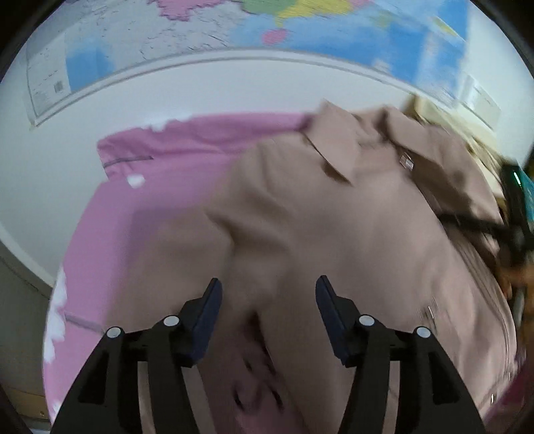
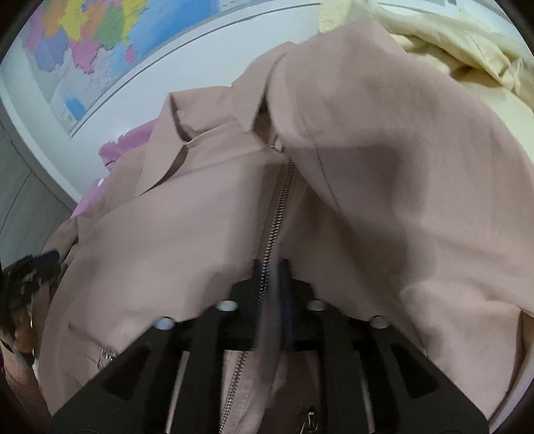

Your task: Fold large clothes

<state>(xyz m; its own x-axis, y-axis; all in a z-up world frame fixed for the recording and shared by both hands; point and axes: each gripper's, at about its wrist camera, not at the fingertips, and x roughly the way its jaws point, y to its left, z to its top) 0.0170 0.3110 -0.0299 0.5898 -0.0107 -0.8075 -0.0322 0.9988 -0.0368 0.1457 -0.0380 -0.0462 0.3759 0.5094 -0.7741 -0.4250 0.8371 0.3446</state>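
- Beige-pink zip jacket point(image 2: 207, 240) lay spread front-up on a pink sheet point(image 1: 160, 157), collar point(image 1: 333, 147) at the far end near the wall.
- Its front zipper point(image 2: 280, 207) ran near-to-far down the middle; a small pocket zip point(image 2: 90, 340) sat near left.
- One sleeve or side panel point(image 2: 383, 140) was already lying over the right half of the front, judging by the overlap.
- Right claw point(image 2: 271, 287) was closed on the near edge by the zipper, cloth pinched between its pads.
- Left claw point(image 1: 267, 300) was open, gripping nothing, hovering over the jacket's left side; blurred view.
- Step judged: early folding, sides going inward.
- Next move likely called for the left claw to grip the left sleeve or hem and carry it across.
- Cream garment point(image 2: 467, 43) piled far right; wall map point(image 1: 300, 30) behind.
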